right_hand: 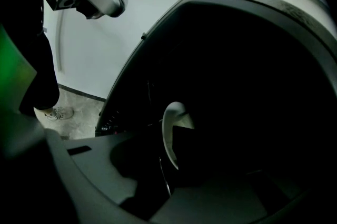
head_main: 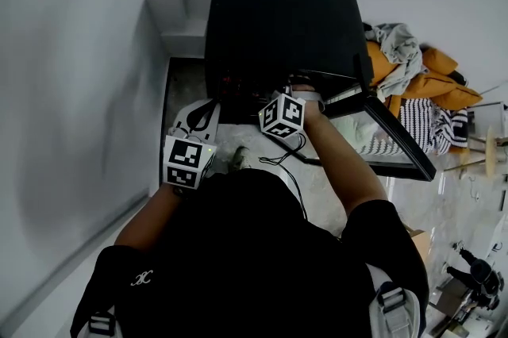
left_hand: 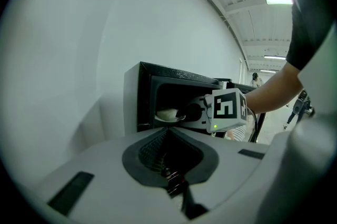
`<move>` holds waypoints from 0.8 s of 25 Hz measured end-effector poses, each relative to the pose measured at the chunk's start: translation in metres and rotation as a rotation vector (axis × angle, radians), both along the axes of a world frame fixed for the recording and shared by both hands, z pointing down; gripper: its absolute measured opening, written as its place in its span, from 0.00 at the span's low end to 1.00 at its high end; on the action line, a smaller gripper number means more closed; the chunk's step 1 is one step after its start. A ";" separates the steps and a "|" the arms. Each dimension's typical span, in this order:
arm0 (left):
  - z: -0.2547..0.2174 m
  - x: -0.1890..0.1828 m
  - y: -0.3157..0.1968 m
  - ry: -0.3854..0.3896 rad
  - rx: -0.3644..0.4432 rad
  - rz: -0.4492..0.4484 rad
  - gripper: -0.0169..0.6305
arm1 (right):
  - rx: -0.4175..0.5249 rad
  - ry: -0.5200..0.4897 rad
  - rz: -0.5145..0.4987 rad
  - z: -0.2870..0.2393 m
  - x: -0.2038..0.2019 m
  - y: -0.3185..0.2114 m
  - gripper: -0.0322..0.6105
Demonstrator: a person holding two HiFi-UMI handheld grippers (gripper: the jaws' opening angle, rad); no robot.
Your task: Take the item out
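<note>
A black microwave (head_main: 278,11) stands with its door (head_main: 381,130) swung open to the right. Inside it a white plate (left_hand: 167,114) carries a pale item. My right gripper (left_hand: 189,111) reaches into the cavity, and its jaws close on the plate's rim (right_hand: 169,136). In the head view only that gripper's marker cube (head_main: 282,116) shows, and its tips are hidden in the oven. My left gripper (head_main: 194,118) hangs outside, left of the opening, shut with nothing in it (left_hand: 176,186).
A grey wall (head_main: 79,90) runs close along the left. A heap of orange and grey clothes (head_main: 413,67) and a striped cloth (head_main: 429,122) lie right of the door. A thin cable (head_main: 290,158) trails from the right gripper. Speckled floor (right_hand: 73,107) lies below.
</note>
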State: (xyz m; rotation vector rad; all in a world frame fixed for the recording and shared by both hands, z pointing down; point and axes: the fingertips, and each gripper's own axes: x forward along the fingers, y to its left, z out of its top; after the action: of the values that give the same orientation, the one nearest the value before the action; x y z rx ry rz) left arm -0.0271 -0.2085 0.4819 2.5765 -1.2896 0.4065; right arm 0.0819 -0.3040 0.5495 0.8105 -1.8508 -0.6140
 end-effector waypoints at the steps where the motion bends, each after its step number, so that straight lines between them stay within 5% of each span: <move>1: 0.000 0.000 0.000 0.002 0.001 -0.001 0.04 | -0.007 0.007 -0.003 0.001 0.000 0.000 0.17; 20: 0.008 -0.005 0.002 0.028 -0.032 -0.008 0.04 | -0.095 0.104 0.017 0.009 0.001 -0.008 0.13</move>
State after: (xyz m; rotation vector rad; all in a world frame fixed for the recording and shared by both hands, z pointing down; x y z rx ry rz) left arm -0.0325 -0.2063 0.4894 2.5403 -1.2735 0.3845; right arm 0.0828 -0.3118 0.5582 0.7177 -1.7632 -0.5430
